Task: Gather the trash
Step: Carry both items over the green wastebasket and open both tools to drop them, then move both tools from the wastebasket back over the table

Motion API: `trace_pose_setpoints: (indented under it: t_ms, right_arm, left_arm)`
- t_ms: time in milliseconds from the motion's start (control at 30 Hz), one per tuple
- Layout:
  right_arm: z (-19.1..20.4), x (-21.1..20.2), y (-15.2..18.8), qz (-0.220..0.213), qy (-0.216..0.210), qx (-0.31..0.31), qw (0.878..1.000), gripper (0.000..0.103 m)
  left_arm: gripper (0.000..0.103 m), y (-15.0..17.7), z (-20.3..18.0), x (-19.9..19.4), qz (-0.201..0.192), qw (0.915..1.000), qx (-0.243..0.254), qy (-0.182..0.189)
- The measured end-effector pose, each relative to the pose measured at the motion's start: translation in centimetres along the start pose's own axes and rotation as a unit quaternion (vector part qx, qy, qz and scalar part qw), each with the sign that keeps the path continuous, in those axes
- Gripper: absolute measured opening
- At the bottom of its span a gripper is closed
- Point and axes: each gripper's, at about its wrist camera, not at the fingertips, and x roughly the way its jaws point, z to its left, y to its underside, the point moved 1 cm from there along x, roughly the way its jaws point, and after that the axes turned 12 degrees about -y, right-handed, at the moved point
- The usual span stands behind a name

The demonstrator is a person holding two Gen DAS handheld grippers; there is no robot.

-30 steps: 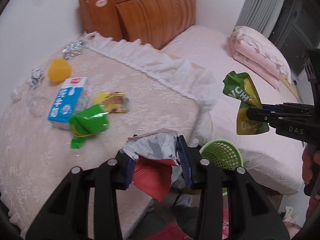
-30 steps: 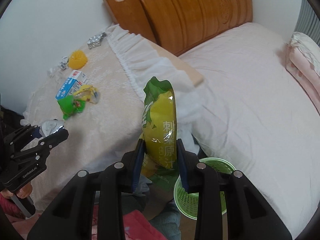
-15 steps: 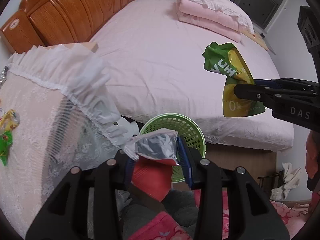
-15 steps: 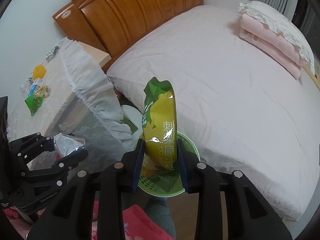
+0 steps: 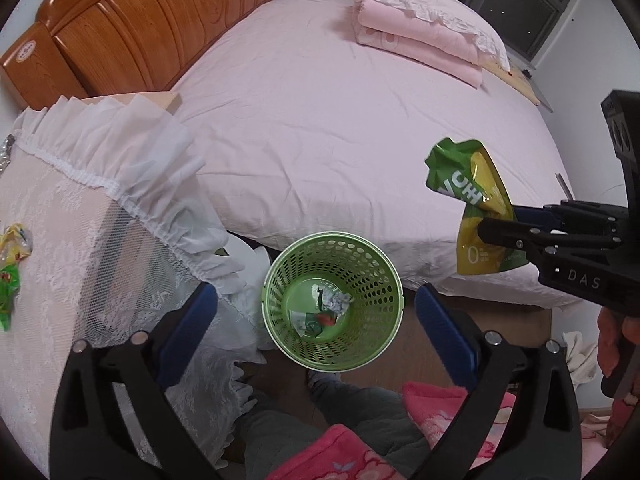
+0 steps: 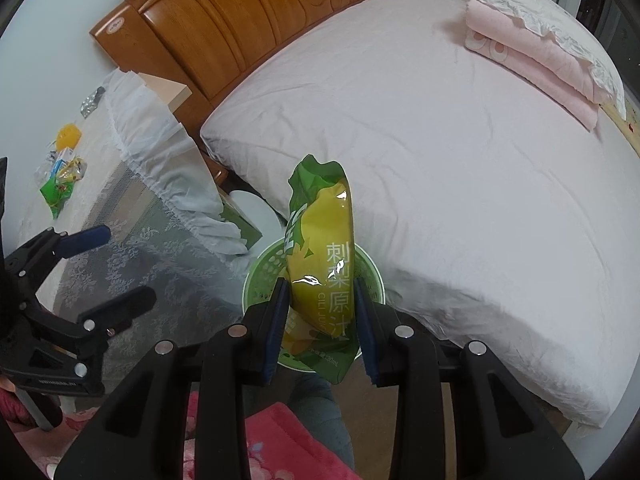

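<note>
A green mesh basket (image 5: 372, 280) stands on the floor between the lace-covered table and the bed. A crumpled silver and red wrapper (image 5: 330, 308) lies at its bottom. Straight above the basket, my left gripper (image 5: 316, 320) has its jaws opening wide, with nothing between them. My right gripper (image 6: 322, 312) is shut on a green and yellow juice pouch (image 6: 320, 264), which stands upright over the basket's rim (image 6: 250, 280). From the left wrist view the pouch (image 5: 476, 208) hangs to the right of the basket, over the bed's edge.
More trash lies on the lace-covered table (image 5: 60, 240): a green wrapper (image 6: 54, 194), a yellow ball (image 6: 68, 136) and foil (image 6: 90, 102). The pink bed (image 5: 340, 120) with a folded quilt (image 5: 420, 32) fills the right. The person's legs and pink garment (image 5: 344, 448) are below.
Both grippers swung from the table to above the basket. The left gripper opened and let go of the silver and red wrapper, which now lies in the basket. The right still holds the pouch.
</note>
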Motion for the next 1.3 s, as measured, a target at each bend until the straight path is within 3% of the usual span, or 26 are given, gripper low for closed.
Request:
trace_pose_setpoints:
  t_ms: [300, 333, 400, 467, 667, 933, 1133, 1300]
  right_arm:
    - [0.8, 2.9, 1.0, 0.04, -0.011, -0.008, 0.999, 0.037]
    - [0.8, 3.6, 1.2, 0.05, -0.01, -0.006, 0.999, 0.042]
    - [0.9, 4.3, 1.4, 0.058, 0.005, -0.005, 0.998, 0.081]
    - [1.0, 4.5, 1.4, 0.055, 0.026, -0.007, 0.998, 0.092]
    - [1.0, 3.1, 0.4, 0.023, 0.057, -0.007, 0.998, 0.101]
    - [1.8, 2.1, -0.8, 0.008, 0.064, -0.018, 0.998, 0.101]
    - [3.6, 2.3, -1.3, 0.014, 0.058, -0.037, 0.998, 0.101]
    - [7.0, 2.0, -3.1, -0.008, 0.032, -0.066, 0.997, 0.101]
  left_arm:
    - [0.095, 0.3, 4.6, -1.3, -0.007, 0.9976, -0.054, -0.042]
    - [0.095, 0.3, 5.0, -1.3, -0.007, 0.9973, -0.059, -0.044]
    - [0.095, 0.3, 5.7, -1.3, -0.007, 0.9965, -0.066, -0.05]
    - [0.095, 0.3, 6.3, -1.5, -0.008, 0.9958, -0.073, -0.055]
    - [0.095, 0.5, 7.9, -2.3, -0.018, 0.994, -0.091, -0.059]
    - [0.095, 1.0, 9.5, -2.6, -0.018, 0.9916, -0.108, -0.068]
    - [0.095, 1.6, 11.2, -3.2, -0.018, 0.9877, -0.132, -0.082]
    - [0.095, 2.8, 14.7, -5.2, -0.033, 0.9796, -0.16, -0.117]
